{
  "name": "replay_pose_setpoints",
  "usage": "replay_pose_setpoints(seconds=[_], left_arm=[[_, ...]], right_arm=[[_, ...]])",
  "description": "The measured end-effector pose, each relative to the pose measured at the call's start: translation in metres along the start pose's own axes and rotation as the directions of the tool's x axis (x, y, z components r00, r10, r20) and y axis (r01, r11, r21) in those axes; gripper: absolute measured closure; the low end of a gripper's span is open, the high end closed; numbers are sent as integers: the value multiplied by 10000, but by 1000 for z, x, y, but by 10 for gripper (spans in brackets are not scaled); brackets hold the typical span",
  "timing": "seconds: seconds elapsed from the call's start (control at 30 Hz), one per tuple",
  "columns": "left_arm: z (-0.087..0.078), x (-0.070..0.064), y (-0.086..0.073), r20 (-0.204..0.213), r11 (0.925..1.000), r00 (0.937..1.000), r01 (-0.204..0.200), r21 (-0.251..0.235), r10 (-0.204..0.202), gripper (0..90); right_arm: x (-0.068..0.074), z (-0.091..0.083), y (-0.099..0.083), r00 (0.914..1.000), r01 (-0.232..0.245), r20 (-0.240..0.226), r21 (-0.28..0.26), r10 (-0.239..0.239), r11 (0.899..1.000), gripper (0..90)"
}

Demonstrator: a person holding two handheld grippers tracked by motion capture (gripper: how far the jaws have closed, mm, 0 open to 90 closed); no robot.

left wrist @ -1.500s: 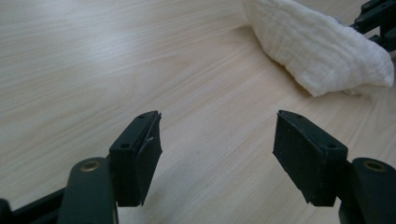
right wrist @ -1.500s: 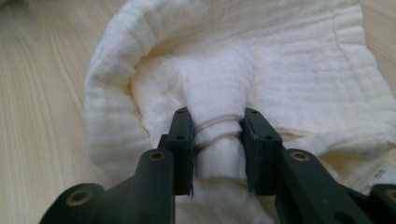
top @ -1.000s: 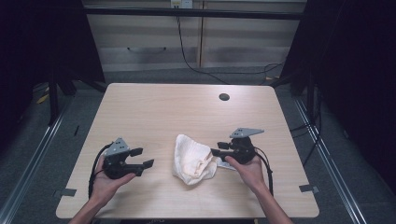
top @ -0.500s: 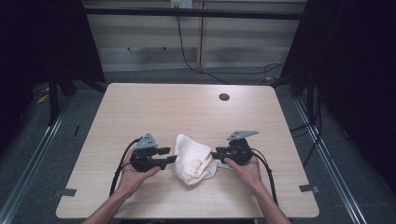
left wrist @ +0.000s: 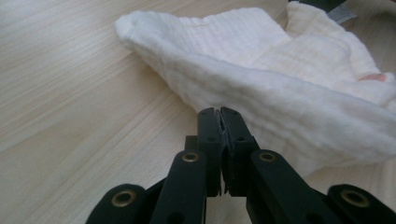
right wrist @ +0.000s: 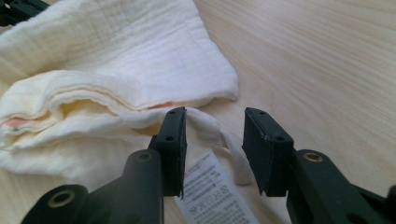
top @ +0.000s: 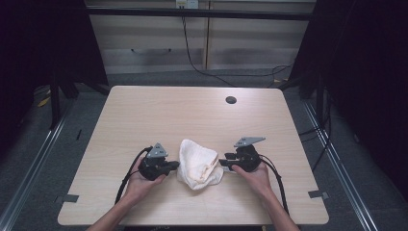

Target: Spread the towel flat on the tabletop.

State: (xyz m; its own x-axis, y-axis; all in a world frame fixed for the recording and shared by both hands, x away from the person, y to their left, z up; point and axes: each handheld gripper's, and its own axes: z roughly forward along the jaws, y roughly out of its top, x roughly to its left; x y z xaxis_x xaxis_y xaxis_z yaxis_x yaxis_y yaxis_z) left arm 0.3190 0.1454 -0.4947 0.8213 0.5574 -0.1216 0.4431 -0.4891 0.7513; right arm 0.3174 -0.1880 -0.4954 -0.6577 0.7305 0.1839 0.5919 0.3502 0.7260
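A: Which step are we at?

B: Getting hold of the cloth, I'd say. The left claw [left wrist: 219, 114] has its jaws pressed together, tips right against the cloth's [left wrist: 280, 88] near fold; I can't tell whether any fabric is caught between them. The right claw [right wrist: 212, 123] is spread, with a corner of the cloth and its printed label [right wrist: 212, 193] lying between the jaws.

A: Where's the cloth?

B: Crumpled on the worktop [top: 159, 115] near the front edge, between the two claws [top: 174, 165] [top: 222, 162].

A: Next move?

B: Likely the right claw has to close on that corner. The left one probably needs a firm pinch on the fold before any spreading or folding.

A: Counts?

B: Two claws, one cloth, one label, and farther back one round hole [top: 231, 100] in the worktop.
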Motion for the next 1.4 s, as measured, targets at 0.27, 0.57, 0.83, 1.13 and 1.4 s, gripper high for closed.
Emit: replay_pose_setpoints(seconds=[0.27, 0.57, 0.83, 1.13, 1.4], left_arm=[[-3, 4, -3, 121, 10000, 9999, 91, -24, -91, 825], [-5, 4, -5, -28, 9998, 9999, 131, -139, -132, 697], [-15, 12, -5, -328, 9971, 9977, 584, -496, -600, 437], [-39, 31, -5, -728, 9824, 9876, 1287, -1356, -1394, 344], [-42, 32, -6, -710, 9795, 9866, 1352, -1492, -1470, 338]], right_arm=[[-3, 11, -3, 9996, 295, -7, 63, -295, 9995, 487], [2, 13, -1, 9984, 366, -429, 191, -358, 9991, 847], [2, -17, 21, 9987, 304, -380, -761, -334, 9966, 867], [9, -59, 77, 9962, 860, 38, -1649, -865, 9826, 868], [19, -92, 135, 9902, 1398, 405, -2425, -1340, 9600, 870]])
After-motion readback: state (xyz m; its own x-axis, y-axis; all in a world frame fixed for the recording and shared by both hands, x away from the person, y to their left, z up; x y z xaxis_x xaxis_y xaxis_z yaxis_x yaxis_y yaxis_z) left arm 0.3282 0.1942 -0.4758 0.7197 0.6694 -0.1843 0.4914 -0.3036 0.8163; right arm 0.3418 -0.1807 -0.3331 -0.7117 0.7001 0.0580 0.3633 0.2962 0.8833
